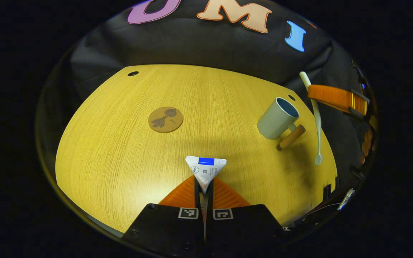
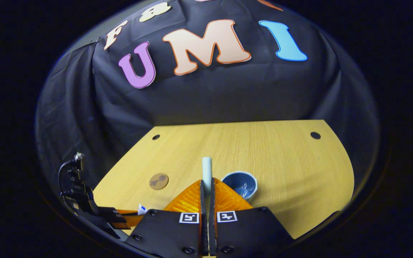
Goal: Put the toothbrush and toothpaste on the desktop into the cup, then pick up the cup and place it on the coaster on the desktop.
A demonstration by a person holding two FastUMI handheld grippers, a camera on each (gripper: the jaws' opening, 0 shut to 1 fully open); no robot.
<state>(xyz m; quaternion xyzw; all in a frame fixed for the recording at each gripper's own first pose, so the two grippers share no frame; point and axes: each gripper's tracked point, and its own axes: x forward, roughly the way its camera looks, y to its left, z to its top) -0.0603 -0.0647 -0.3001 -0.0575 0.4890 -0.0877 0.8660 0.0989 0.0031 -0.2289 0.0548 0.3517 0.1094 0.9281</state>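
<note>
In the left gripper view my left gripper [image 1: 204, 189] is shut on a white toothpaste tube [image 1: 206, 169] with a blue band, held low over the near part of the wooden desktop [image 1: 120, 161]. A pale cup [image 1: 277, 118] with a blue inside and a wooden handle [image 1: 292, 137] stands at the right. Just right of it a pale toothbrush [image 1: 317, 118] hangs from my right gripper [image 1: 335, 97]. In the right gripper view that gripper [image 2: 207, 190] is shut on the toothbrush [image 2: 207, 171], above and just left of the cup [image 2: 240, 183]. The toothpaste [image 2: 141, 209] shows at the lower left.
A round cork coaster [image 1: 165, 119] lies left of the middle of the desktop, well apart from the cup; it is also the coaster [image 2: 158, 181] in the right gripper view. Small dark holes [image 1: 133, 73] mark the table's far corners. The black cloth wall stands behind.
</note>
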